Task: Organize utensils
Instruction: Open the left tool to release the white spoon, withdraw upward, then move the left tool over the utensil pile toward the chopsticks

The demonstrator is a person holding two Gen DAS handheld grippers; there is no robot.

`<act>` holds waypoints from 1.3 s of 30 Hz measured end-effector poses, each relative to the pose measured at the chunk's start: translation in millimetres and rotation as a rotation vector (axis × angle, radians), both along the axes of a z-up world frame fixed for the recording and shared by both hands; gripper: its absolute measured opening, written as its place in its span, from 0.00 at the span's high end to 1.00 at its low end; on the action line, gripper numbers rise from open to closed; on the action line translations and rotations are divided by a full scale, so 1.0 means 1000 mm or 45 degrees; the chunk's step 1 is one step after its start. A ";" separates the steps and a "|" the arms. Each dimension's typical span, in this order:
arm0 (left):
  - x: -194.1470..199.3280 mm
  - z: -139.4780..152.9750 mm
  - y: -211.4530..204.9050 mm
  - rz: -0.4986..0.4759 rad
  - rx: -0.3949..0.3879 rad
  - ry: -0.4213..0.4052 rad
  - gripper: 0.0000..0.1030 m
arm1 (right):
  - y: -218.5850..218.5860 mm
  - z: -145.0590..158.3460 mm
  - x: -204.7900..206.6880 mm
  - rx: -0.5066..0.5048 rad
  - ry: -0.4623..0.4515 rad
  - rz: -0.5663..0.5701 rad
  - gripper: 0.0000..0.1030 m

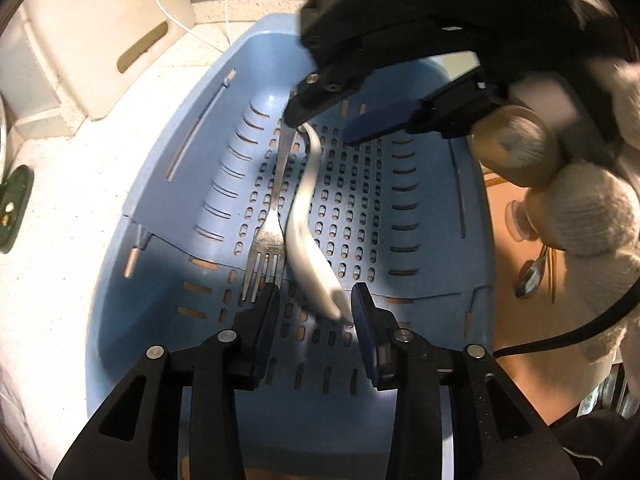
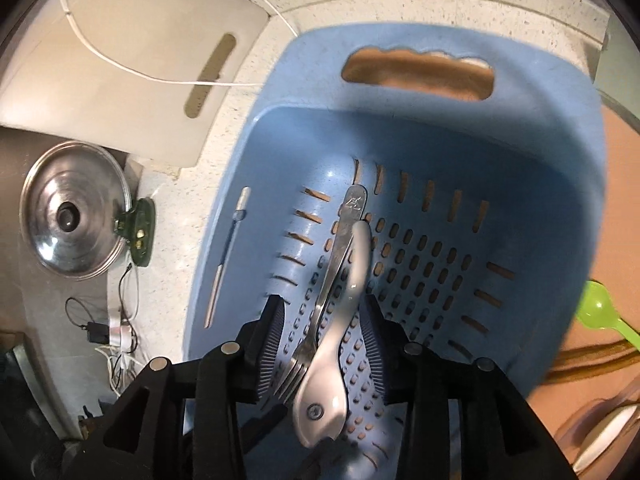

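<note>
A blue perforated basket (image 1: 168, 184) (image 2: 520, 152) holds a metal fork (image 1: 267, 240) (image 2: 344, 240) and a white spoon (image 1: 304, 236) (image 2: 324, 384), side by side along its floor. My left gripper (image 1: 316, 296) is open over the basket's near end. The spoon's tip lies between its fingers, close to the right pad (image 1: 362, 308), and looks blurred. My right gripper (image 1: 320, 130) (image 2: 322, 312) comes in from the far side, held by a gloved hand (image 1: 580, 208). It is open, with the fork and spoon below the gap and neither pad pressing on them.
A white cutting board (image 1: 100, 32) (image 2: 132, 60) and a thin white cable (image 2: 160, 78) lie beyond the basket. A steel pot lid (image 2: 74, 212) sits at left. A metal spoon (image 1: 530, 276) and a green plastic spoon (image 2: 600, 308) lie on the brown table to the right.
</note>
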State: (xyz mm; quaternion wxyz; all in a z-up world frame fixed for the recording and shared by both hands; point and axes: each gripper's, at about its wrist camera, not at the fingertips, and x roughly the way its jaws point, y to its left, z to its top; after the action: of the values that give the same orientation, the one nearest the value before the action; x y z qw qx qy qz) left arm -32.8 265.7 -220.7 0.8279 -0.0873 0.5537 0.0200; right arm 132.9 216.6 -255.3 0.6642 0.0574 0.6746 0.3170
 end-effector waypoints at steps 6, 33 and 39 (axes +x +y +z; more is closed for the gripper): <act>-0.011 0.021 -0.003 0.000 0.022 -0.052 0.65 | -0.035 0.024 -0.009 0.099 -0.016 0.014 0.64; 0.008 0.047 -0.145 -0.365 -0.029 -0.178 0.65 | -0.354 0.060 -0.041 0.172 -0.185 -0.477 0.63; 0.012 0.028 -0.183 -0.481 -0.066 -0.115 0.65 | -0.372 0.040 -0.042 0.181 -0.128 -0.535 0.63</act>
State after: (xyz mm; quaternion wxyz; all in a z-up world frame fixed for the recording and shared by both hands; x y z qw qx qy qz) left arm -20.6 82.2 -192.3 0.8383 -0.0040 0.5230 -0.1539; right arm 90.6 -155.6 -215.6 0.7427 0.2275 0.5898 0.2209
